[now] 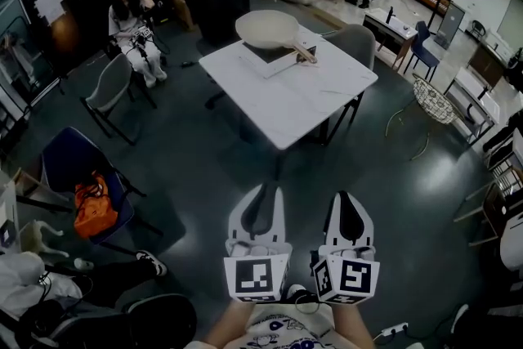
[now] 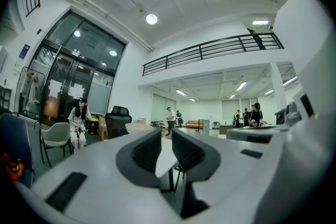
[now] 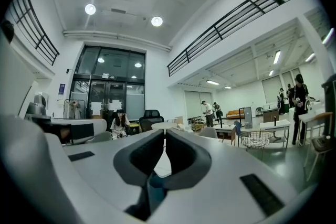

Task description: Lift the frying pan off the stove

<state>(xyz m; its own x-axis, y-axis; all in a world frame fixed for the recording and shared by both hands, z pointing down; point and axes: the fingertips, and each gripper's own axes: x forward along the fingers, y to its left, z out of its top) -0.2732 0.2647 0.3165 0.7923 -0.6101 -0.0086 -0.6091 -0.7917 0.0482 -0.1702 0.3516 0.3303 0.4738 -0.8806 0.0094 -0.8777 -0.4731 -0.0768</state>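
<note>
Well short of the white surface (image 1: 315, 106), I held both grippers level. The left gripper (image 1: 261, 200) and right gripper (image 1: 350, 204) each had jaws closed together on nothing. The frying pan (image 1: 268, 27) sat on the flat stove (image 1: 263, 61) at the surface's far side, ahead of the jaws and well apart. Its handle (image 1: 303, 53) ran toward the surface's near right, so I judged the right gripper better placed. No brand or writing was legible.
</note>
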